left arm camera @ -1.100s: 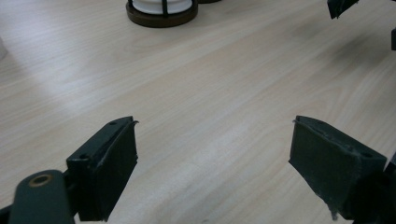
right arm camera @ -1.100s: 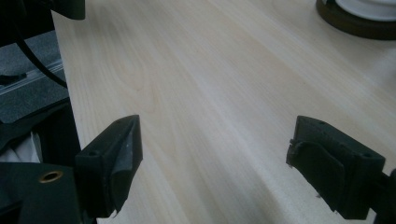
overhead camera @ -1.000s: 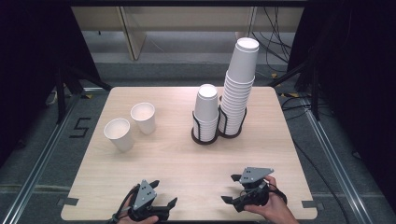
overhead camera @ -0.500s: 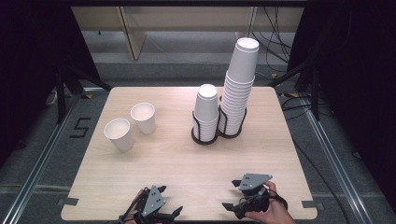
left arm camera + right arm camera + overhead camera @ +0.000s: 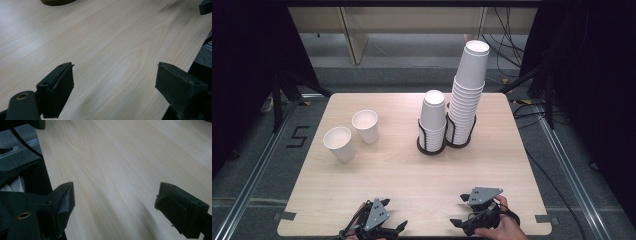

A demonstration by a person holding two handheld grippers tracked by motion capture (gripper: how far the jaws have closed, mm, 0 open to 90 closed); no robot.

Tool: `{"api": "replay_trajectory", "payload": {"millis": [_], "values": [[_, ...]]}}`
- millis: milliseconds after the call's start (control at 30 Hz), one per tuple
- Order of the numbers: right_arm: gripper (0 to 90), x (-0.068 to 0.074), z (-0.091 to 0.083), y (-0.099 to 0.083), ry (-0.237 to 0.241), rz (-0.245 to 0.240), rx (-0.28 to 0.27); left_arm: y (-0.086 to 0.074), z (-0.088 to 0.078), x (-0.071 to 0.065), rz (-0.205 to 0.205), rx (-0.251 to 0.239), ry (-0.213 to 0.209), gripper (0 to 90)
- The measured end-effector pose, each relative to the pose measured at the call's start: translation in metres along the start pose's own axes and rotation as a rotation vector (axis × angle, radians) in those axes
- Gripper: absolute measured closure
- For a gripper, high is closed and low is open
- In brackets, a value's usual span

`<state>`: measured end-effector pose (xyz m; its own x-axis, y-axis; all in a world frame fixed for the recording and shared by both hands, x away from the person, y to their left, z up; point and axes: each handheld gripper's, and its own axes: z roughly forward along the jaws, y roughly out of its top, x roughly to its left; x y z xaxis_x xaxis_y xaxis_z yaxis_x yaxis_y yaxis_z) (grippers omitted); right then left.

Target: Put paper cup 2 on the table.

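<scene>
The two loose paper cups (image 5: 352, 135) stand at ten o'clock on the table (image 5: 387, 170), well apart from both grippers. The left gripper (image 5: 399, 227) and right gripper (image 5: 455, 223) rest at six o'clock, jaws apart and empty. Approach a cup low, jaws straddling its wall

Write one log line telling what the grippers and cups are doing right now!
left gripper: open, empty, near table edge | right gripper: open, empty | two loose cups: upright, left side | cup stacks: in holders
</scene>
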<state>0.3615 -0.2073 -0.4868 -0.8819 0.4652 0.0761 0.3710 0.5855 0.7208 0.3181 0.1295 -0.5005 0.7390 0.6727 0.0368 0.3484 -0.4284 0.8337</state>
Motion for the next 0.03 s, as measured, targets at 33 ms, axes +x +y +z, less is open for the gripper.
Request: {"api": "replay_trajectory", "payload": {"millis": [33], "values": [[15.9,-0.0002,0.0002,-0.0002,-0.001,0.001,0.001,0.0001,0.0002,-0.0001,0.002,0.002,0.001,14.3]]}}
